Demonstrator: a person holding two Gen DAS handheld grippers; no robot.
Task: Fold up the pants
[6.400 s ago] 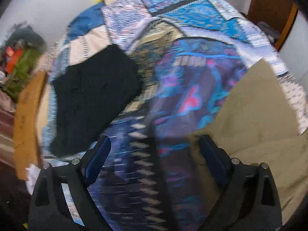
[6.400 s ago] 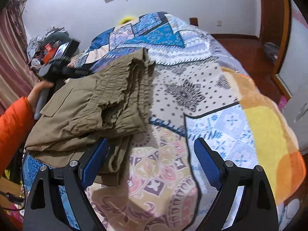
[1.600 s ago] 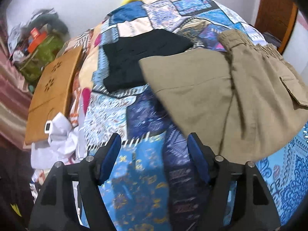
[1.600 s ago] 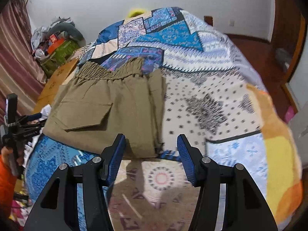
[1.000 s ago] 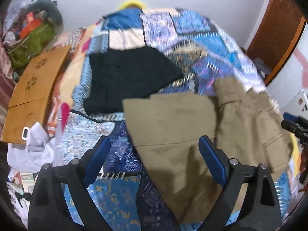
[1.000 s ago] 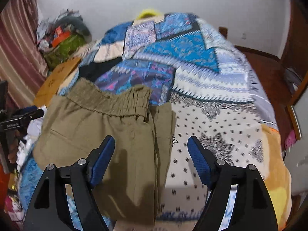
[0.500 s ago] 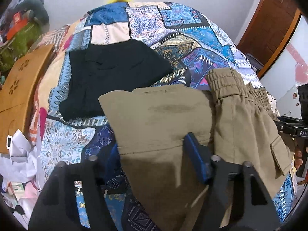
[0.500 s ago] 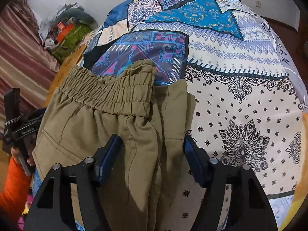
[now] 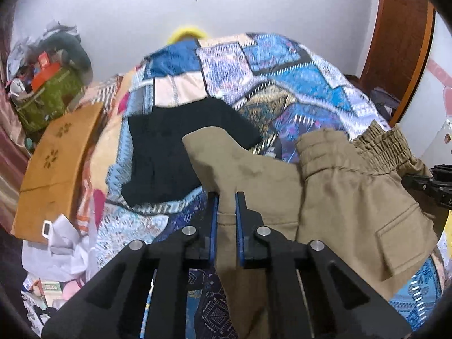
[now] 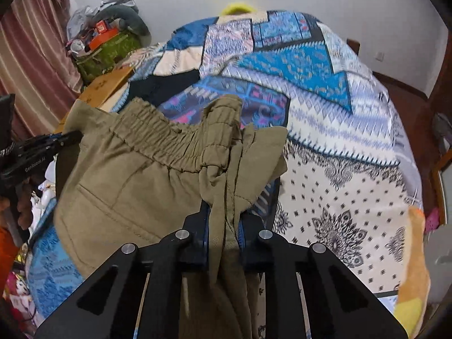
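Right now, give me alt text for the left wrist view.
The left gripper is clamped on khaki pants lifted over a patchwork quilt. A folded black garment lies behind them.

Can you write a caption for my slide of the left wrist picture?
Left tool pinches the khaki pants above the patchwork quilt.

Soft, even indoor light; motion blur, fisheye warping, dark corners.
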